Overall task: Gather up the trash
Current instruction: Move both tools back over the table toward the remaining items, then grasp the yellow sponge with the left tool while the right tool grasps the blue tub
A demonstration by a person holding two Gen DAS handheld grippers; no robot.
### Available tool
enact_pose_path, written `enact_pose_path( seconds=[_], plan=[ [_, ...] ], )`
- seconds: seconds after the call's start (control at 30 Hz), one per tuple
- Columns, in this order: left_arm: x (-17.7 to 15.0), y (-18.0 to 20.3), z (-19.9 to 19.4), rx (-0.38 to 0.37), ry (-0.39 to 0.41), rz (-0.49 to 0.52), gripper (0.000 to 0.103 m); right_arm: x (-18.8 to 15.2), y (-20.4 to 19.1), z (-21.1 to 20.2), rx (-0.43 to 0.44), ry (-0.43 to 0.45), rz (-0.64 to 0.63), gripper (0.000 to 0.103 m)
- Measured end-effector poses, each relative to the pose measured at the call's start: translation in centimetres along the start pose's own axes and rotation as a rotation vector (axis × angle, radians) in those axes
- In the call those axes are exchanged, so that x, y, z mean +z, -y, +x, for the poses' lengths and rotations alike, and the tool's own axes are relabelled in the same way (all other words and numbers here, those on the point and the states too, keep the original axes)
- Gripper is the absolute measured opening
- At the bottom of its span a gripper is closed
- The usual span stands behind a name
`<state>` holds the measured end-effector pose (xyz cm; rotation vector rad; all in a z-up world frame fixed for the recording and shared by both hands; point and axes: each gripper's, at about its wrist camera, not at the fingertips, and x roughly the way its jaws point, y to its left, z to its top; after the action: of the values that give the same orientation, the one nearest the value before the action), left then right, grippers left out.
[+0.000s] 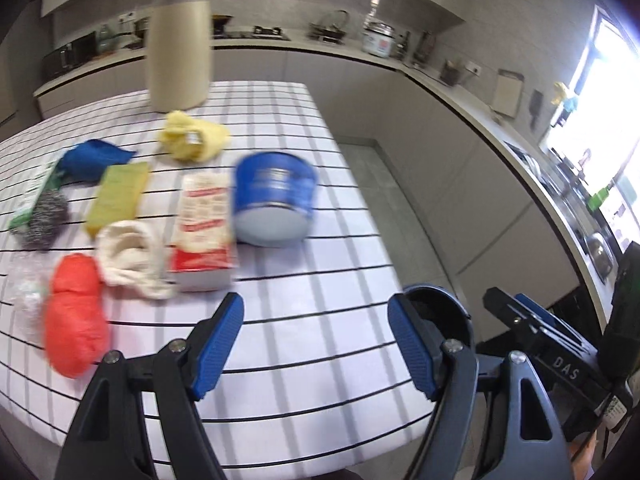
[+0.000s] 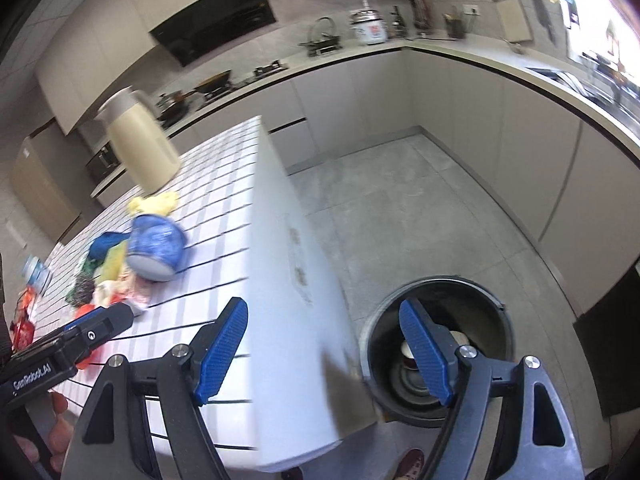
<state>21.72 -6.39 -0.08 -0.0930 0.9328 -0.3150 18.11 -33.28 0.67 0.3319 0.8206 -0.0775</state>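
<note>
Trash sits clustered on the table (image 1: 320,280): blue can (image 1: 275,199) rigid, slick, best gripped across its sides; red bag (image 1: 74,320) soft, light. Left hand-held gripper (image 1: 316,344) and right hand-held gripper (image 2: 322,350) gape wide, empty, bin (image 2: 436,344) below.

Bright window glare, seemingly motion-blurred.

A blue tin (image 1: 275,200) lies tipped on the desk (image 1: 320,280) beside a red-and-white carton (image 1: 204,232); the round dark bin (image 2: 436,356) stands on the floor.
</note>
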Motion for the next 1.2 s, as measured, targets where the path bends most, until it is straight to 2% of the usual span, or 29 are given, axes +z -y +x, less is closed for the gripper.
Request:
enact_pose_path(
  seconds=[0.33,0.5,0.67,0.9,1.1,1.2],
  plan=[
    [0.7,-9.9,-2.0,0.078,0.041,-0.085,0.076,-0.6,-9.7,1.4,0.054,-0.004,-0.073,0.08],
    [1.2,-13.5,-2.2,0.071,0.037,-0.082,0.076,-0.9,-13.1,2.1,0.051,0.003,-0.075,0.08],
    [1.9,-16.0,-2.2,0.051,0.028,-0.037,0.076,-1.6,-15.9,2.0,0.019,0.024,-0.048,0.08],
    [3.0,-17.5,-1.6,0.03,0.011,-0.006,0.076,-2.3,-18.3,2.2,-0.015,0.033,-0.022,0.081],
    [3.9,-17.5,-0.3,0.035,-0.001,-0.048,0.076,-0.6,-18.6,3.8,-0.007,0.023,-0.048,0.081],
    [4.3,-17.0,-0.1,0.046,0.005,-0.037,0.076,0.5,-18.4,4.9,0.008,0.013,-0.05,0.081]
  ],
)
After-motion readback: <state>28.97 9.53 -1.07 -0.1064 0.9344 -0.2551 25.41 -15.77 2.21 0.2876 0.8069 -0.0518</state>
